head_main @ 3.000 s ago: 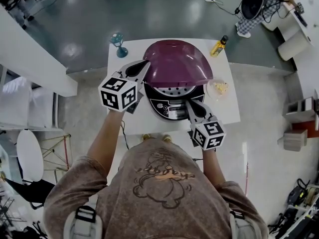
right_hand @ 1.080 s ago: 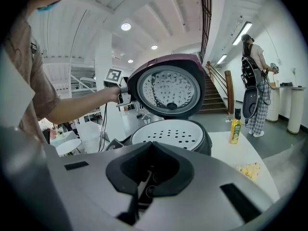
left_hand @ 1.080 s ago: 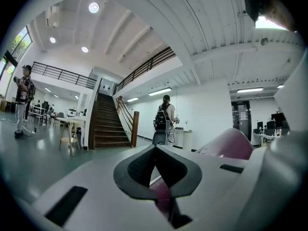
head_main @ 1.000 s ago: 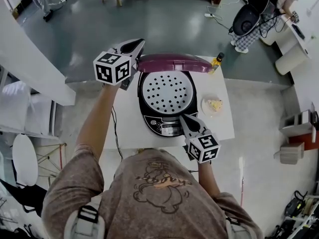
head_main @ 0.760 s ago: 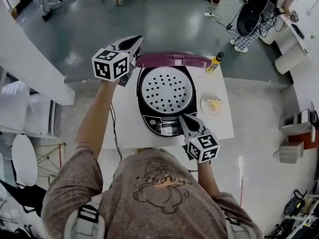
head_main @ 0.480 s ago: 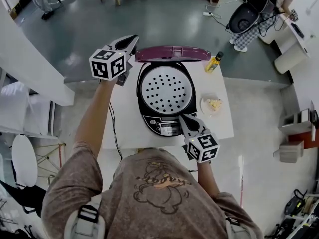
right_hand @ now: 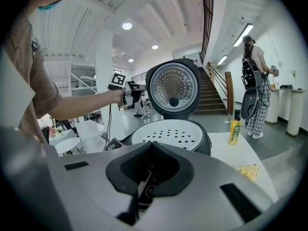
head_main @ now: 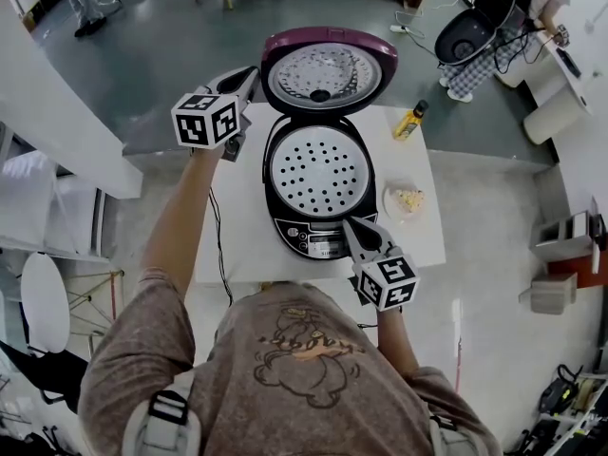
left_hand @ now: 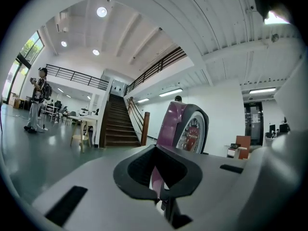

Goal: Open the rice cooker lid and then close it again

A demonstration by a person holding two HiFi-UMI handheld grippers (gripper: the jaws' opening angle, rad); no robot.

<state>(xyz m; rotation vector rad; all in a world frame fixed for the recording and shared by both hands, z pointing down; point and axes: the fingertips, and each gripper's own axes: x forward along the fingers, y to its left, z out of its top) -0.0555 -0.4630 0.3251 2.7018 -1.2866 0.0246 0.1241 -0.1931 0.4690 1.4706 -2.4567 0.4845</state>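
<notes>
On the left, my left gripper (head_main: 249, 72) has its jaws pressed together with nothing between them. It hangs just beside the left edge of the lid (head_main: 328, 72), and I cannot tell if they touch. The lid stands fully open and upright at the back of the rice cooker (head_main: 275, 212), with its metal inner face turned to me. The cooker sits in the middle of the table (head_main: 423, 245), and a white perforated tray (head_main: 318, 171) fills its mouth.

I judge the lid is stiff, hinged and probably sprung, and its glossy purple shell looks slippery. So I would not pinch it. I would push it down from the top rim with closed jaws until the latch catches.

On the right, my right gripper (head_main: 350, 226) rests near the control panel (head_main: 318, 245), its jaws also together and empty.
</notes>
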